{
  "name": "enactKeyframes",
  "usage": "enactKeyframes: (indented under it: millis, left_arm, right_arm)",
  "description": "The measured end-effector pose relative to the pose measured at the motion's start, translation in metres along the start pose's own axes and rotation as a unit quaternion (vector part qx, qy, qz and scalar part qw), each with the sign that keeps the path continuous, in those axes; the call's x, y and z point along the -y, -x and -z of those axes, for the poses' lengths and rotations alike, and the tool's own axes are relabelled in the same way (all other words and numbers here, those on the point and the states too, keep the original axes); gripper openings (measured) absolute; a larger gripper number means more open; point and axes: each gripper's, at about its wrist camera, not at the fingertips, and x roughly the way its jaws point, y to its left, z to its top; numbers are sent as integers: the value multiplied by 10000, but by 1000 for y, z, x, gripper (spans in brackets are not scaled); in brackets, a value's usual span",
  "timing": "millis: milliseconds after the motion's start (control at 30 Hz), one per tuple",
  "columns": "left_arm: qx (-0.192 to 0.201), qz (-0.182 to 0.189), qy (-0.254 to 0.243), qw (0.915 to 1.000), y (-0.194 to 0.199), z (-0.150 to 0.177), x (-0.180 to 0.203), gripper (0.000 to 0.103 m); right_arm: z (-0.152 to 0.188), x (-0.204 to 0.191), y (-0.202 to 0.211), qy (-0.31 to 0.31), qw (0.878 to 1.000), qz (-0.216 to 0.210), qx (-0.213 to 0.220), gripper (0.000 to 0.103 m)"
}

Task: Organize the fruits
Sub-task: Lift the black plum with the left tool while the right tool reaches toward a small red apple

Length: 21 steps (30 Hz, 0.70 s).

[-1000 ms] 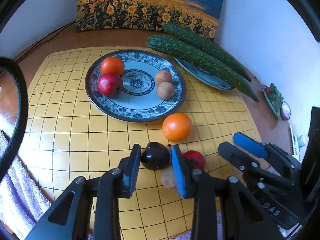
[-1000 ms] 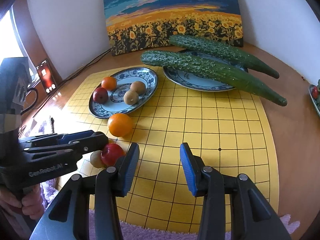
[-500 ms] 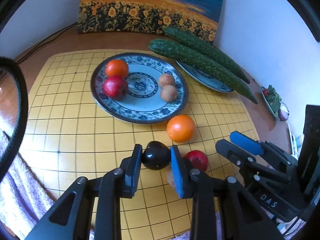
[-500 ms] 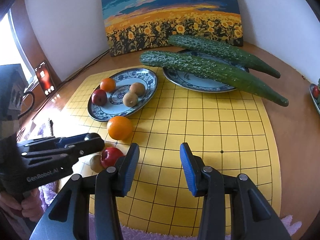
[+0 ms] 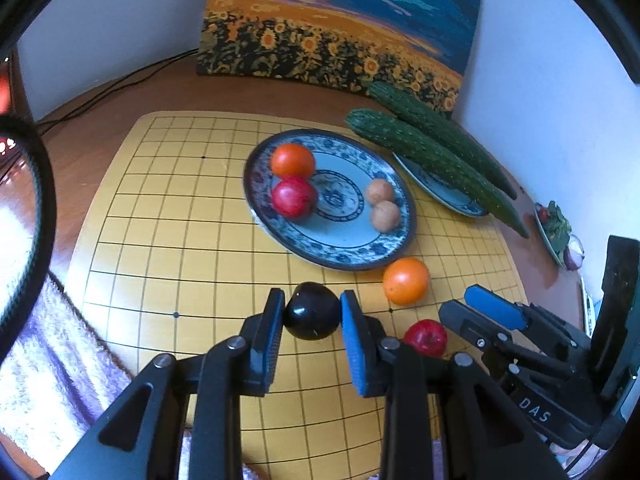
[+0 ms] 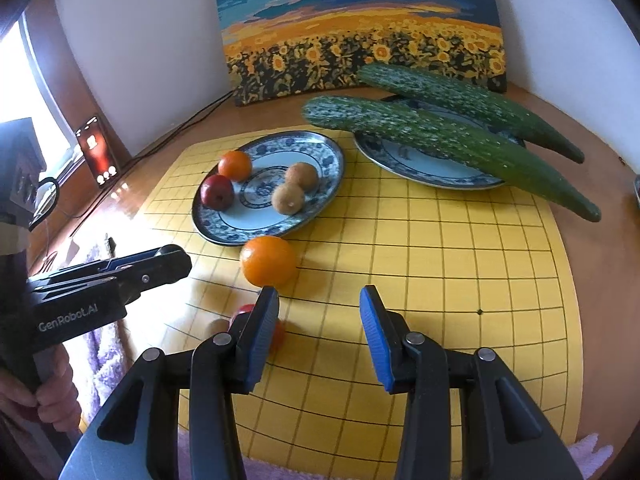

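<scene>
My left gripper point(image 5: 312, 314) is shut on a dark plum point(image 5: 311, 311) and holds it above the yellow grid board point(image 5: 180, 240). The blue-patterned fruit plate point(image 5: 332, 254) holds an orange, a red fruit and two kiwis. A loose orange point(image 5: 405, 281) and a red apple point(image 5: 425, 337) lie on the board right of the plum. My right gripper point(image 6: 319, 334) is open and empty above the board; the orange point(image 6: 268, 261) is just ahead of it, and the red apple point(image 6: 278, 334) and a brown fruit point(image 6: 218, 326) show beside its left finger.
A second plate point(image 6: 420, 168) with two long cucumbers point(image 6: 440, 136) stands at the back right. A sunflower painting point(image 6: 360, 40) leans on the wall. A purple towel point(image 5: 52, 340) lies at the board's near edge. A small dish point(image 5: 556, 228) of vegetables sits far right.
My left gripper has lifted the plum and swung left, away from the apple and the brown fruit. The right gripper stayed open and drifted a little forward and left.
</scene>
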Motion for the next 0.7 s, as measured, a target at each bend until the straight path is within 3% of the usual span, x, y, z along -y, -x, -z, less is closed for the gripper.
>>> enactKeyframes:
  millis: [700]
  left_arm:
    - [107,12,185,9998,5,-6,-18,30]
  right_arm:
    - [-15,-25,-22,240,9996,-130,-103,43]
